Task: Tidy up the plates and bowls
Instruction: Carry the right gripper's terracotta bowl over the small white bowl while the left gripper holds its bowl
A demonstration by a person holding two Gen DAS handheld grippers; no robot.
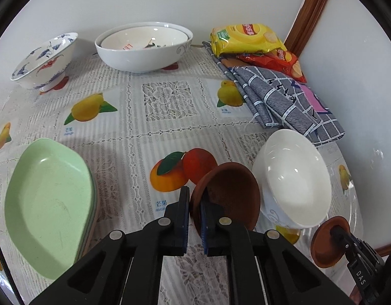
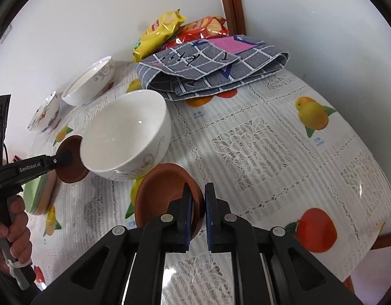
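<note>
Brown saucers (image 1: 228,195) (image 2: 167,190) pinched in both grippers' fingers (image 1: 182,211) (image 2: 210,211).

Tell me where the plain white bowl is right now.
The plain white bowl sits near the table's right side, just in front of the folded grey checked cloth, between the two brown saucers.

- Left gripper (image 1: 194,212): black plastic frame, blue pads on the fingers (image 1: 183,208), round silver screws at the joints.
- Right gripper (image 2: 198,209): same black build, blue pads, silver screws.
- White "GenRobot.AI" lettering on one side, "DAS" on the other.
- Hand (image 2: 11,231) wraps a black handle; a white cable tie sits below it.
</note>
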